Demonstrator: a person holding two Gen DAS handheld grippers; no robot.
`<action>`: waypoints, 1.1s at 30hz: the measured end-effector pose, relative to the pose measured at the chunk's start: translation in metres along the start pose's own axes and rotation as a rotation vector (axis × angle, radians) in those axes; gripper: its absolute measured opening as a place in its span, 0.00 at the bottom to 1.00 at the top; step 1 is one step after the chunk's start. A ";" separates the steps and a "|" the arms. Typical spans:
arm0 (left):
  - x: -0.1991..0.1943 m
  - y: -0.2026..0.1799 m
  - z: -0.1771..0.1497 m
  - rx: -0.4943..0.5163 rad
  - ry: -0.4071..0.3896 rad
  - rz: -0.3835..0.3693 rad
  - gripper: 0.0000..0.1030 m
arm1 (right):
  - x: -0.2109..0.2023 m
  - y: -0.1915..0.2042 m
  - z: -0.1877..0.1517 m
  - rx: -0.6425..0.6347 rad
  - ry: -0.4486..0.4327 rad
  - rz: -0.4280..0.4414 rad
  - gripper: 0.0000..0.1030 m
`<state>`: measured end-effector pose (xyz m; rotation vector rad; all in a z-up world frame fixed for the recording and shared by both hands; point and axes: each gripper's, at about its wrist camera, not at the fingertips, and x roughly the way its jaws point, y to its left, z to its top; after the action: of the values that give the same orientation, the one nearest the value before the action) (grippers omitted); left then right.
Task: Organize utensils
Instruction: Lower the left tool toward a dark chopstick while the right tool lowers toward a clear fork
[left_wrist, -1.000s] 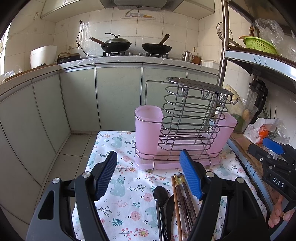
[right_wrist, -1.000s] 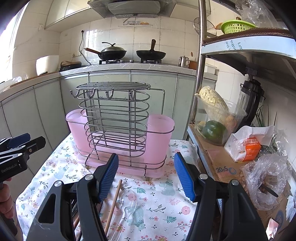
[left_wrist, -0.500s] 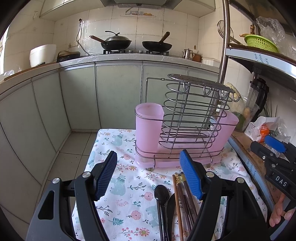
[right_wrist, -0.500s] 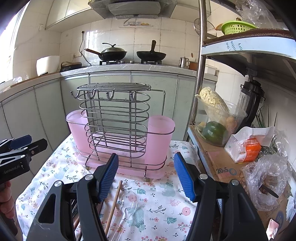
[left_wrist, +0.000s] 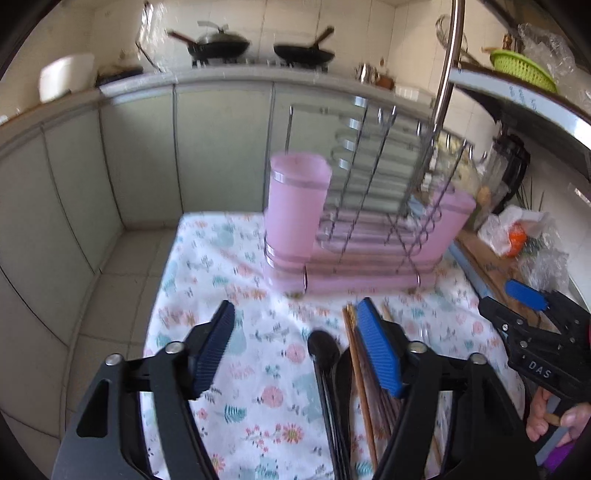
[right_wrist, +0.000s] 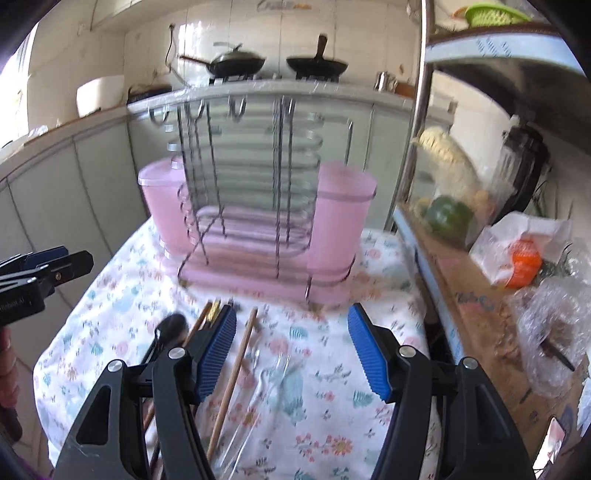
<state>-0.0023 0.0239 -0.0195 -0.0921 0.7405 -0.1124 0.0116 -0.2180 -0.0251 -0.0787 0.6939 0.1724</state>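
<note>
We hold our left hand-held gripper (left_wrist: 295, 354), jaws wide but closing on nothing, over the black spoon (left_wrist: 323, 354) and chopsticks (left_wrist: 360, 373) lying on the floral worktop (left_wrist: 221, 258) just before the pink utensil rack (left_wrist: 354, 229). Our right hand-held gripper (right_wrist: 291, 350) hangs spread and empty before that rack, above 1 chopstick (right_wrist: 236, 365).

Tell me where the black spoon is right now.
The black spoon lies on the floral tablecloth in front of the pink utensil rack, just left of the chopsticks; in the left wrist view, it lies between the open left gripper's fingers.
</note>
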 end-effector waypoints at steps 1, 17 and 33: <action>0.006 0.003 -0.002 0.000 0.041 -0.007 0.59 | 0.005 -0.001 -0.002 -0.002 0.029 0.005 0.60; 0.098 0.008 -0.023 -0.100 0.515 -0.158 0.21 | 0.056 -0.050 -0.024 0.278 0.301 0.252 0.43; 0.121 -0.009 -0.031 -0.060 0.564 -0.124 0.06 | 0.073 -0.056 -0.031 0.315 0.343 0.302 0.43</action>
<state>0.0649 -0.0022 -0.1217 -0.1667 1.3021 -0.2396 0.0572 -0.2673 -0.0945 0.3068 1.0669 0.3419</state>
